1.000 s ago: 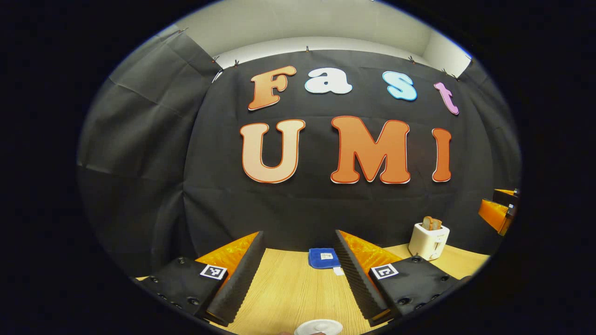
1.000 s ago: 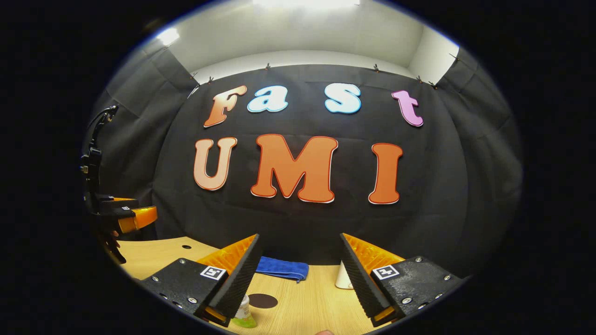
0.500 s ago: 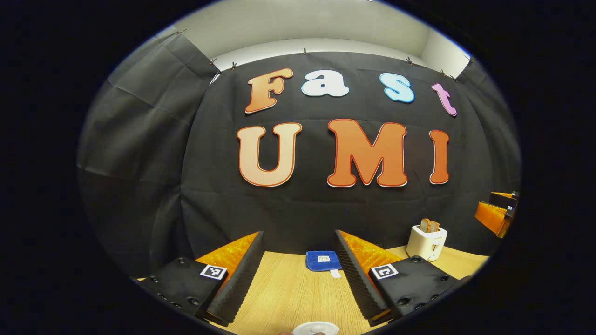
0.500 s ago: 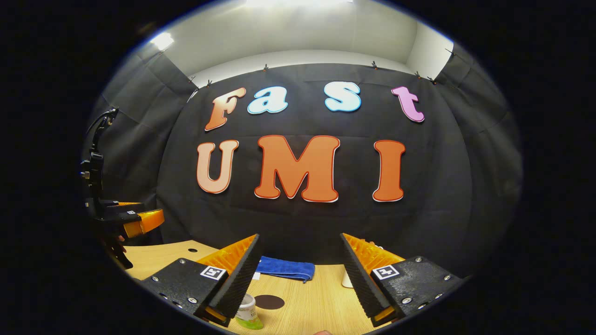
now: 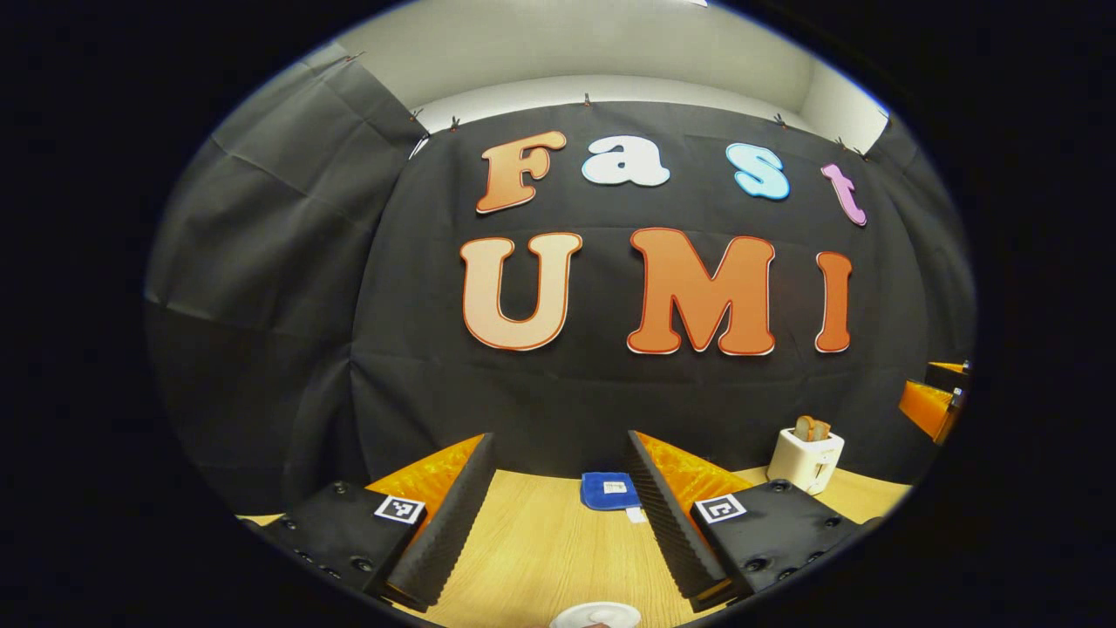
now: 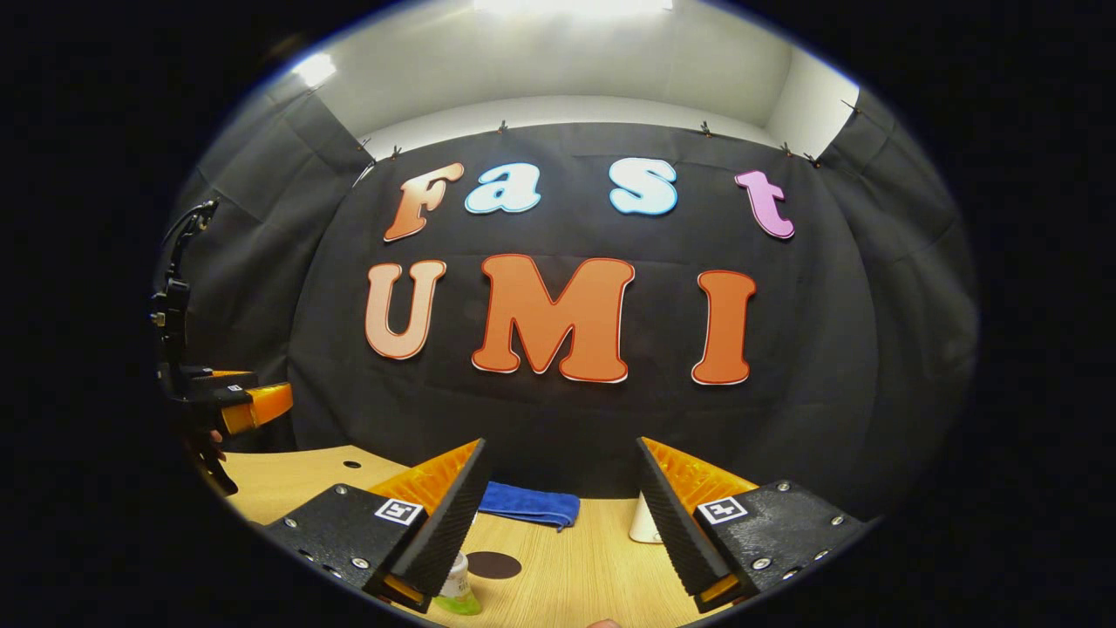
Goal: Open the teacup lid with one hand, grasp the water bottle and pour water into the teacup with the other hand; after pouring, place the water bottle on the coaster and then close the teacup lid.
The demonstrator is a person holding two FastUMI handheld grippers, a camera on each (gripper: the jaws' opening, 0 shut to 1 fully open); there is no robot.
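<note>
Both of your tongs stand wide apart and hold nothing, so you are at the very start: the reach for the teacup lid (image 5: pixel 595 616), which shows as a white disc at the bottom edge of the left gripper view, on the table (image 5: pixel 540 549) just below and ahead of your left tongs (image 5: pixel 558 515). Tip that hand downward until the lid's knob sits between the two fingers, then close squarely on it and lift straight up, so the cup beneath is not dragged along.

Your right tongs (image 6: pixel 558 515) hover above the water bottle (image 6: pixel 455 591), whose pale cap and green body peek out beside the left finger; the dark round coaster (image 6: pixel 493 564) lies just beyond it. Shift that hand left so the bottle is centred before closing. A blue cloth (image 6: pixel 528 504) and a toaster (image 5: pixel 806 457) stand farther back, well clear.

Against half a second ago, the left gripper view has swung slightly left, and the right gripper view has shifted a little, with the bottle lower in it
</note>
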